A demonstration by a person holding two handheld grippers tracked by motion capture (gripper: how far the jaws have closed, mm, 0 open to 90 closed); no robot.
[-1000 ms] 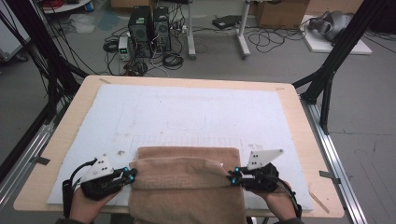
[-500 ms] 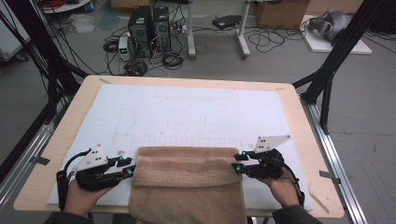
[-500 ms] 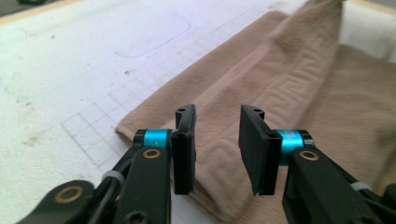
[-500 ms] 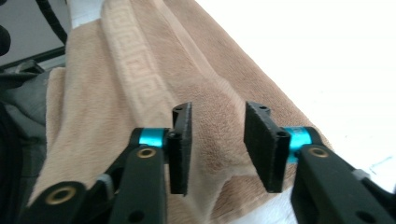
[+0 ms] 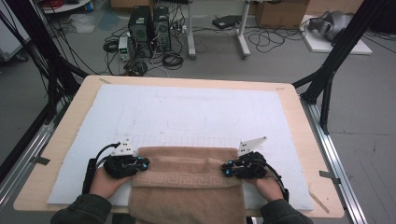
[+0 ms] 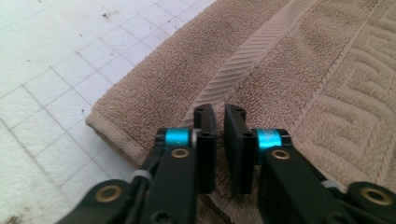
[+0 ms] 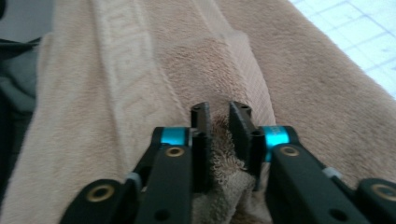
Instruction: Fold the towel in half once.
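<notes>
Your left gripper (image 5: 140, 164): jaws nearly closed, pinching the left edge of the tan towel (image 5: 187, 179). Towel: on the white mat (image 5: 196, 112), hanging over the table's near edge. Your right gripper (image 5: 228, 169): clamped on towel's right edge.

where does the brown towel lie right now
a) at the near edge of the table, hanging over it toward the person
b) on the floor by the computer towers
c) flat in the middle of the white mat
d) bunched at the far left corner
a: the brown towel lies on the white mat's near side and drapes over the table's near edge, with the left gripper and right gripper shut on its two sides.
</notes>
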